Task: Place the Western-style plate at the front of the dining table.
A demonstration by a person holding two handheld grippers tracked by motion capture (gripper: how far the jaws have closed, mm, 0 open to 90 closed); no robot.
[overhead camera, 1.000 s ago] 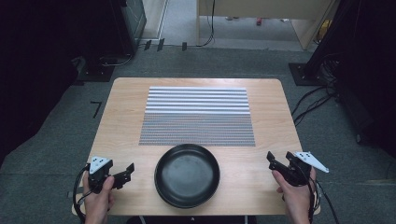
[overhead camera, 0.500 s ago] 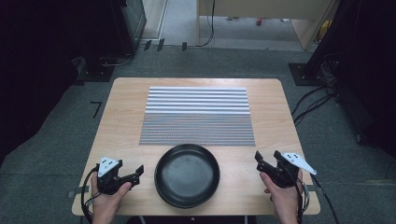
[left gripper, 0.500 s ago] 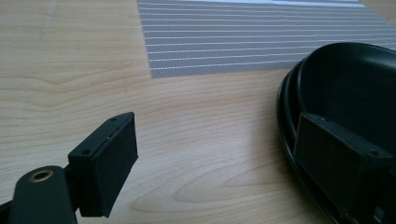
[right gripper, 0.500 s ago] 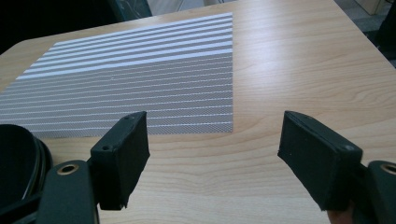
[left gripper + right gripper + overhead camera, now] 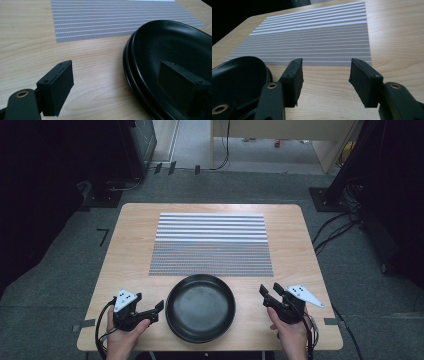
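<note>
A black round dish [image 5: 200, 307] lies on the wooden table [image 5: 135, 235] near its front edge. My left gripper [image 5: 151, 304] is open just left of the dish. In the left gripper view the left gripper [image 5: 117, 85] straddles the dish's rim [image 5: 130, 62], one jaw over the dish's inside and the other over bare wood. My right gripper [image 5: 270, 290] is open to the right of the dish, a short gap away. In the right gripper view the right gripper [image 5: 325, 77] holds nothing, with the dish [image 5: 237, 80] at the lower left.
A grey and white striped placemat [image 5: 211, 244] covers the middle of the table, just beyond the dish; it also lies ahead of the right gripper as the placemat [image 5: 312, 37]. Cables [image 5: 340, 227] and dark equipment stand on the carpet around the table.
Both hands have moved inward toward the dish. The left gripper has slid right up to the dish's rim and the right gripper has shifted left. Both stay open.
</note>
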